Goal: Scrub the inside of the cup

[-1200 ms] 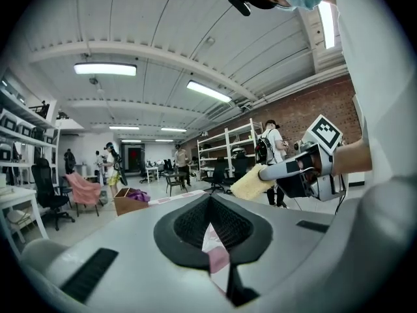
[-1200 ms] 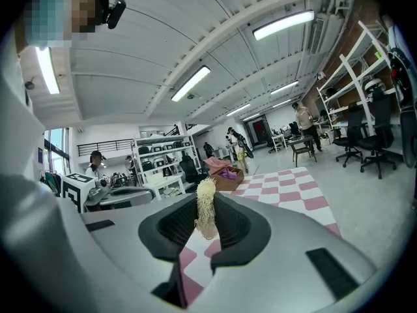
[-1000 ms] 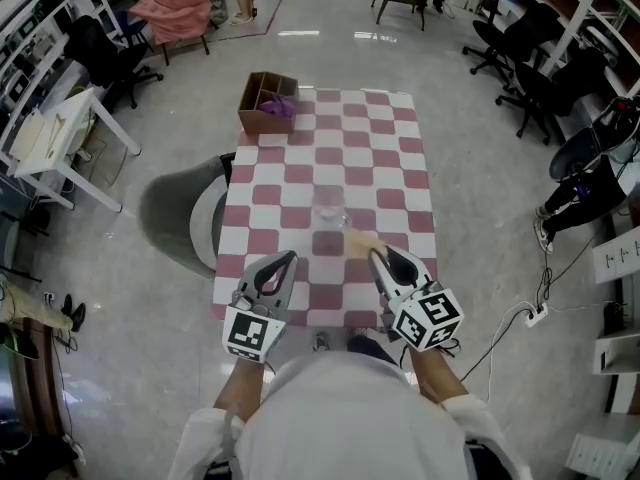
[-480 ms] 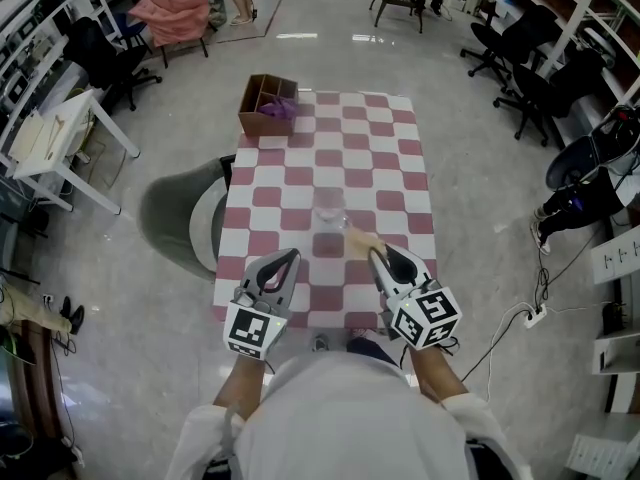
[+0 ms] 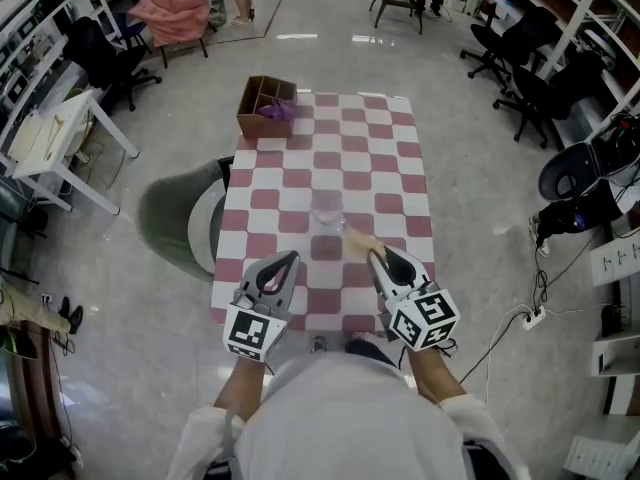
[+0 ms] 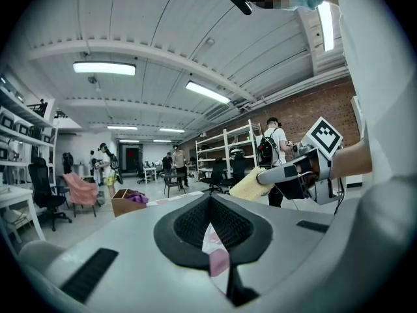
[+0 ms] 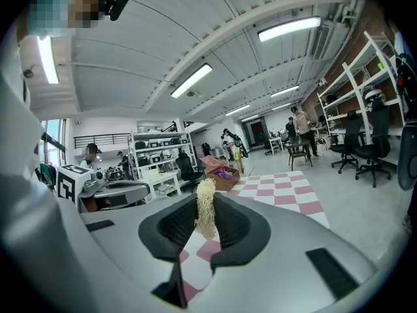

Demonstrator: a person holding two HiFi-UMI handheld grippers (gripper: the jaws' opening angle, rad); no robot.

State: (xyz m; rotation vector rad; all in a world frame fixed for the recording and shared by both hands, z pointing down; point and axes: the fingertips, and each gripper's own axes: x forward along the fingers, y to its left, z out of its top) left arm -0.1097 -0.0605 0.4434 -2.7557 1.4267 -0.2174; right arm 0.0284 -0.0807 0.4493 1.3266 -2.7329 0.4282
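A clear glass cup (image 5: 327,211) stands upright in the middle of the pink-and-white checked table (image 5: 390,158). My right gripper (image 5: 375,255) hovers over the near edge, shut on a yellowish sponge (image 5: 362,241) whose tip points at the cup from just short of it. In the right gripper view the sponge (image 7: 206,215) stands edge-on between the jaws of that gripper (image 7: 206,204). My left gripper (image 5: 290,257) is level beside it on the left, shut and empty; its own view shows the closed left gripper (image 6: 210,202) and the sponge (image 6: 251,184) to the right.
A brown divided box (image 5: 266,105) with a purple cloth sits at the table's far left corner. A grey chair (image 5: 180,213) stands against the left side. Office chairs (image 5: 530,78) and a floor cable with a power strip (image 5: 535,315) are to the right.
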